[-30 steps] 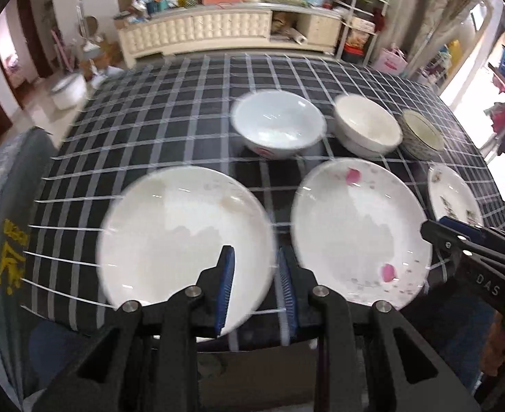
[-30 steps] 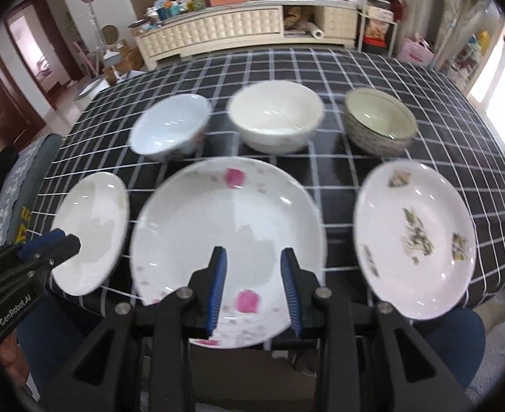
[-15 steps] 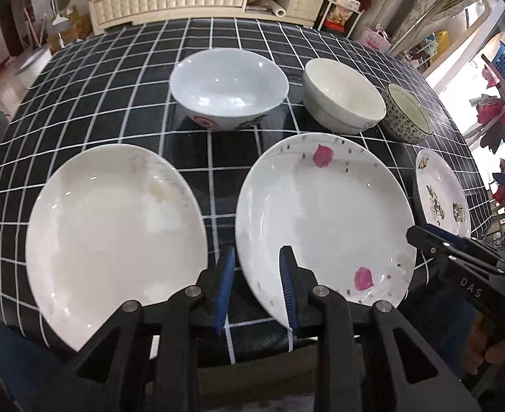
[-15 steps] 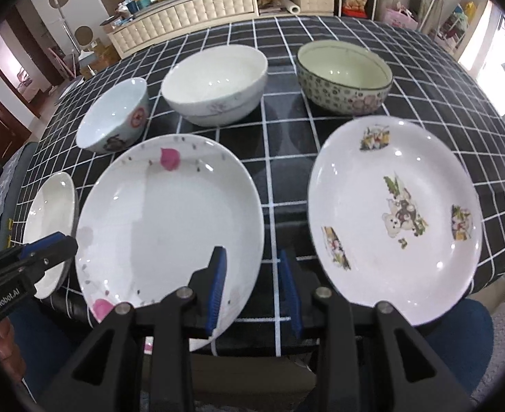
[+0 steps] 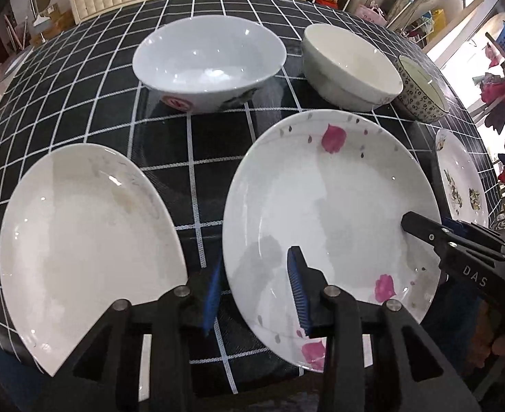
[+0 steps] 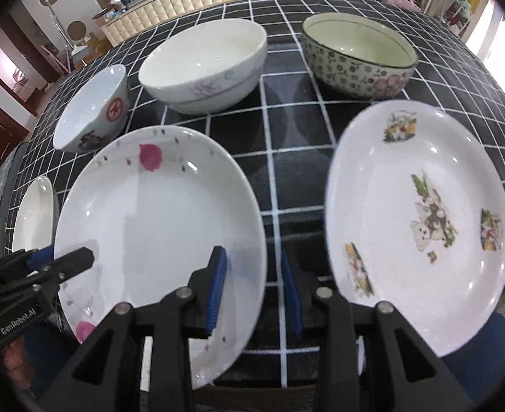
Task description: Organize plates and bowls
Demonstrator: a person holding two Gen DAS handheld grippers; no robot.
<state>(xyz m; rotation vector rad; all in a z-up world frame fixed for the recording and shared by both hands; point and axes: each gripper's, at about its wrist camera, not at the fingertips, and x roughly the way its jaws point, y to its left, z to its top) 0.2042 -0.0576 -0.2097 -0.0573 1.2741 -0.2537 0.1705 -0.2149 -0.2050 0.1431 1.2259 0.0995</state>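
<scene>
The left gripper (image 5: pixel 257 276) hangs with jaws parted astride the near left rim of the pink-petal plate (image 5: pixel 328 213). A plain white plate (image 5: pixel 81 233) lies left. Three bowls sit far; the right gripper (image 5: pixel 434 230) reaches in at right.

Black white-grid tablecloth (image 5: pixel 91 79), pink-petalled white plate (image 5: pixel 324 206), blue-padded tongs (image 5: pixel 254 285)

The left black tongs with blue pads (image 5: pixel 256 283) were open and held nothing. The right black tongs with blue pads (image 6: pixel 254 283) also stood open and empty, both low and level.
</scene>
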